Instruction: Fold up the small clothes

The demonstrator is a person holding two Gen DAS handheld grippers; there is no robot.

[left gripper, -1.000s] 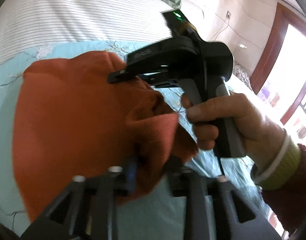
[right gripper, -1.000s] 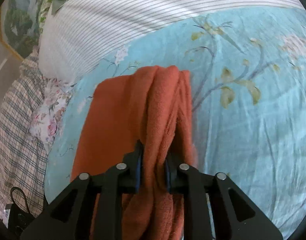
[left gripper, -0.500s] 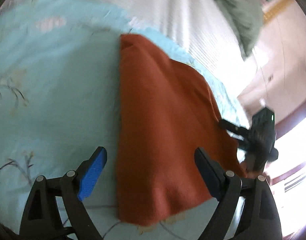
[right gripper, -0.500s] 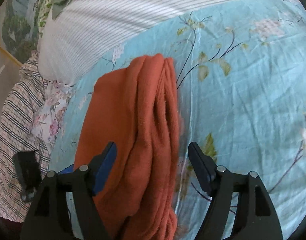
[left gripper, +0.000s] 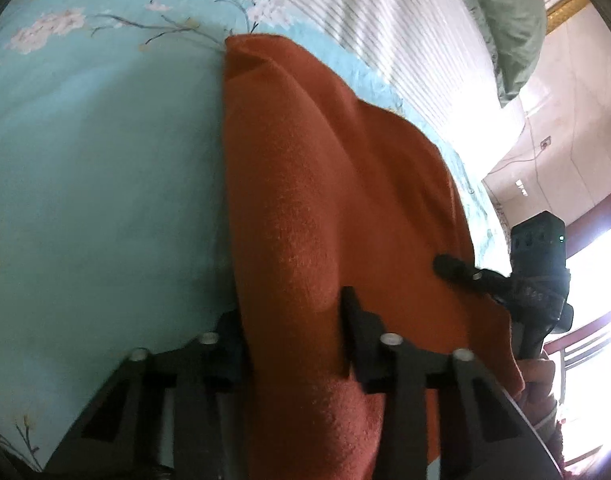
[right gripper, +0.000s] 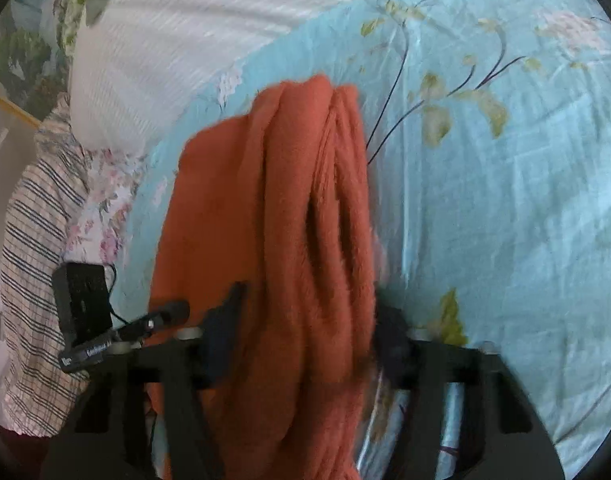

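An orange fleece garment (left gripper: pixel 329 184) lies folded lengthwise on the turquoise floral sheet (left gripper: pixel 97 168). My left gripper (left gripper: pixel 293 320) has its jaws closing around the near end of the garment, with the cloth bunched between them. In the right wrist view the same garment (right gripper: pixel 273 216) shows thick stacked folds, and my right gripper (right gripper: pixel 309 328) straddles its near end with both fingers against the cloth. The right gripper also shows in the left wrist view (left gripper: pixel 465 274), its fingertip resting on the garment's right edge.
A white striped quilt (left gripper: pixel 385 28) lies behind the garment. A green pillow (left gripper: pixel 505 20) is at the far right. A plaid cloth (right gripper: pixel 37 264) and a floral cloth (right gripper: pixel 105 200) lie at the bed's left side. A window and door frame (left gripper: pixel 593 240) are at the right.
Both grippers let go and opened half a second ago. Now both have narrowed around the near end of the folded garment. The left camera has swung round to look along it.
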